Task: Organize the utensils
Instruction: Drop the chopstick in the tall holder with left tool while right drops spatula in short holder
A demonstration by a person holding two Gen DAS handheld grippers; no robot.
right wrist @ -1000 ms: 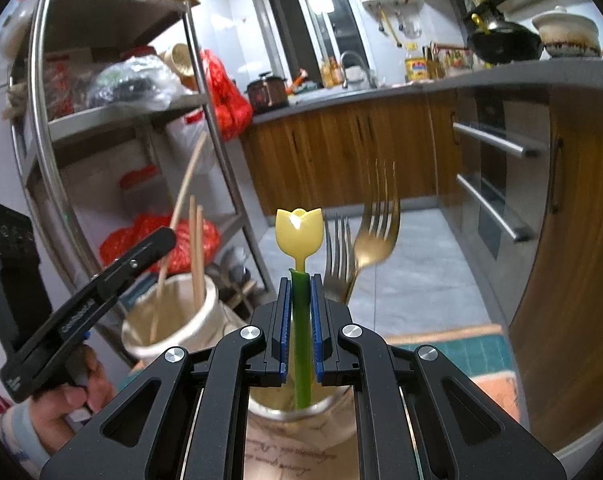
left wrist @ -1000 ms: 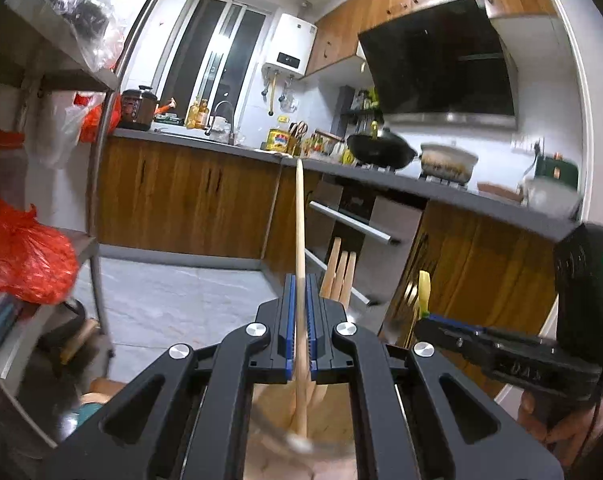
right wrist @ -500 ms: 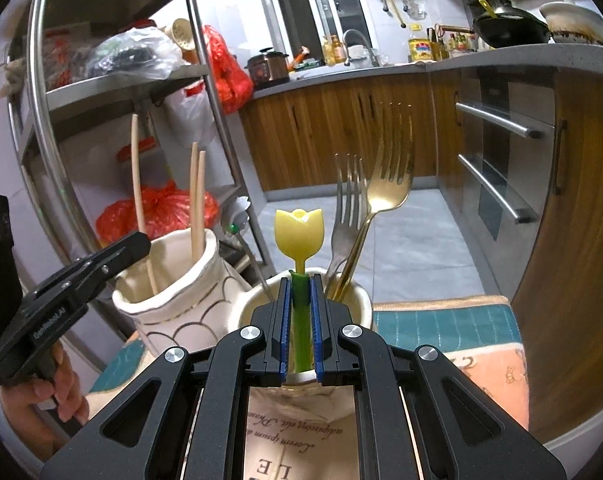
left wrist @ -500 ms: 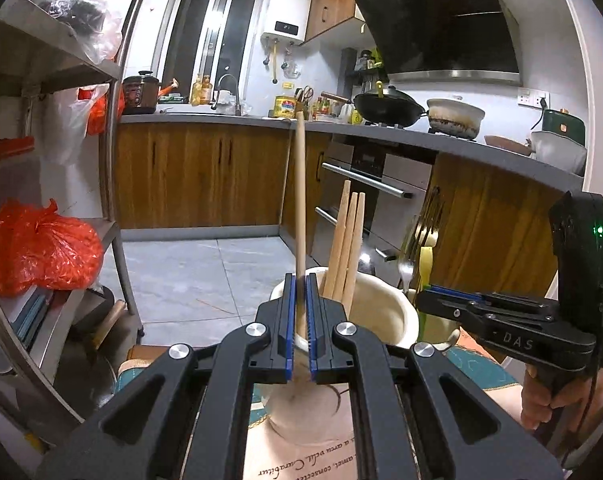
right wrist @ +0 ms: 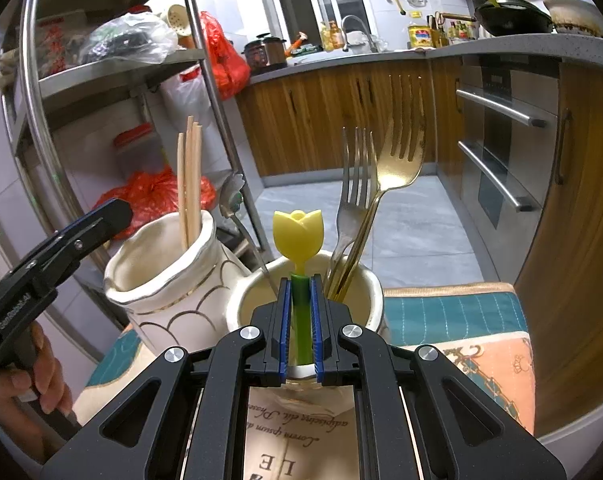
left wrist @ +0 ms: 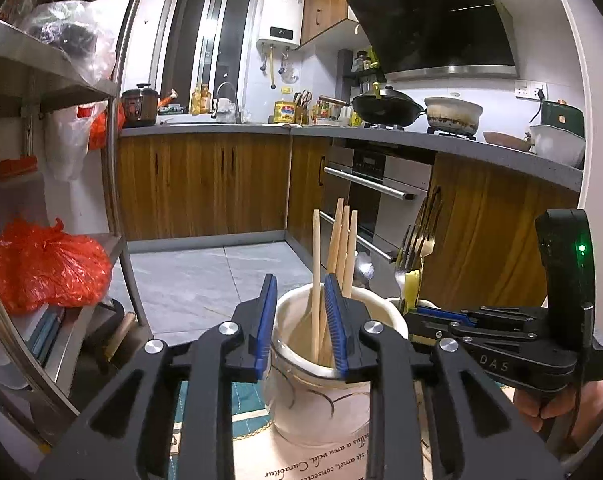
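My left gripper (left wrist: 297, 322) is open over the mouth of a cream vase (left wrist: 317, 408). Several wooden chopsticks (left wrist: 316, 280) stand in it, one between my blue pads, untouched. The same vase (right wrist: 161, 280) and chopsticks (right wrist: 189, 184) show at the left of the right wrist view. My right gripper (right wrist: 300, 322) is shut on the green stem of a yellow tulip-topped utensil (right wrist: 297, 236), held over a cream cup (right wrist: 365, 292). That cup holds a silver fork (right wrist: 355, 176), a gold fork (right wrist: 401, 148) and a spoon (right wrist: 233, 200).
Both holders stand on a patterned cloth (right wrist: 457, 320) on a round table. A metal shelf rack (left wrist: 113, 152) with red bags (left wrist: 41, 264) stands at the left. Wooden kitchen cabinets (left wrist: 205, 188) and an oven (left wrist: 373, 192) lie beyond the tiled floor.
My left gripper has opened and let go of the long chopstick, which now stands in the vase with the others. My right gripper has lowered the tulip utensil towards the cup.
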